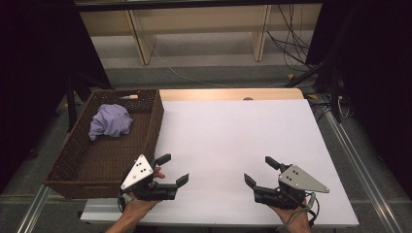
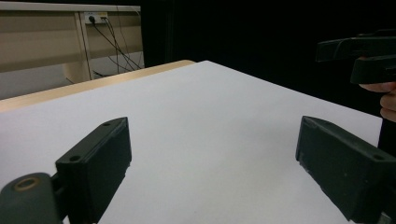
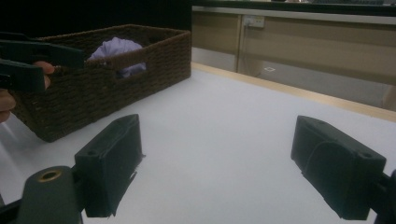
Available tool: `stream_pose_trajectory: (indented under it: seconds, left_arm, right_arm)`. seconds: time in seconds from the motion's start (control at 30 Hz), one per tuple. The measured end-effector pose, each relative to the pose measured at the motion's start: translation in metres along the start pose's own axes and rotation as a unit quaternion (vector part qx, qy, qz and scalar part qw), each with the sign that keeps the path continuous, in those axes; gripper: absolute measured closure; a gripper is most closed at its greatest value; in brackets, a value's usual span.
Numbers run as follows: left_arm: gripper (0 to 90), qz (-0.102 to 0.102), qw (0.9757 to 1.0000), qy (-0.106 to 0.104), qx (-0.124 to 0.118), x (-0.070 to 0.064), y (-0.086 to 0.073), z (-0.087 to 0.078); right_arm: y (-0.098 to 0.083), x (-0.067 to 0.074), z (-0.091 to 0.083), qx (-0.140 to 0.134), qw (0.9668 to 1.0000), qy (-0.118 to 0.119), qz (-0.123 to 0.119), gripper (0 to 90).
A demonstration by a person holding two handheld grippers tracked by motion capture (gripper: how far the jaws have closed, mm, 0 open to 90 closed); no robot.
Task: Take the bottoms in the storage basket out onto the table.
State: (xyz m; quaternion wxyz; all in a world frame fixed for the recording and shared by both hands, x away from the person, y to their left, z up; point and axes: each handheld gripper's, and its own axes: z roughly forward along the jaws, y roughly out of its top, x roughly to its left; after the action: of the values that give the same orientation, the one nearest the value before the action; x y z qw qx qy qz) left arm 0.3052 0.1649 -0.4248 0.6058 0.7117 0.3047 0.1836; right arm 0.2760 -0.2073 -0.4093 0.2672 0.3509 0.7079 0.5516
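A crumpled lilac cloth [image 1: 111, 121] lies in the far part of a dark brown wicker basket [image 1: 77, 165] at the table's left; in the right gripper view the cloth [image 3: 116, 50] peeks over the basket's wall [image 3: 93, 98]. My left gripper [image 1: 173, 169] hovers over the white table top [image 1: 233, 136] just right of the basket's near corner, open, jaws wide and empty [image 2: 212, 154]. My right gripper [image 1: 259, 171] rests near the front edge at the right, also open, with nothing between its jaws [image 3: 217, 158]. The two grippers point toward each other.
A pale wooden strip [image 1: 228, 94] borders the table's far edge. Behind it stand wooden shelf legs [image 1: 257, 34] and loose cables [image 1: 291, 39]. A small light stick [image 1: 128, 97] lies at the basket's far rim. Metal rails [image 1: 359, 160] run along the table's sides.
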Motion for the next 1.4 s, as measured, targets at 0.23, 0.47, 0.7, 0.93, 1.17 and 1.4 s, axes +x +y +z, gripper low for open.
stream_pose_trajectory:
  seconds: [0.23,0.47,0.7,0.93,1.17,1.4]
  left_arm:
    - [10.0,-0.002,1.0000,0.000,-0.001,0.000,0.000,0.000]
    - [10.0,-0.006,1.0000,-0.002,-0.001,0.000,0.001,0.001]
    - [10.0,-0.025,0.9996,-0.010,-0.001,0.001,0.004,0.000]
    - [10.0,-0.035,0.9993,-0.012,-0.005,0.004,0.010,-0.001]
    - [10.0,-0.036,0.9993,-0.005,-0.010,0.006,0.023,0.000]
    - [10.0,-0.045,0.9988,0.011,-0.018,0.014,0.036,0.003]
  right_arm:
    - [0.000,0.001,0.001,0.001,1.0000,0.000,-0.001,17.2]
    - [0.000,0.002,0.002,0.001,1.0000,0.000,-0.004,17.4]
    - [0.000,0.003,0.002,0.002,1.0000,-0.002,-0.006,17.5]
    - [0.000,0.004,0.002,0.002,0.9999,-0.003,-0.010,17.6]
    - [0.000,0.003,0.003,0.004,0.9999,-0.005,-0.010,17.7]
    - [0.000,0.003,0.005,0.002,0.9999,-0.003,-0.011,17.7]
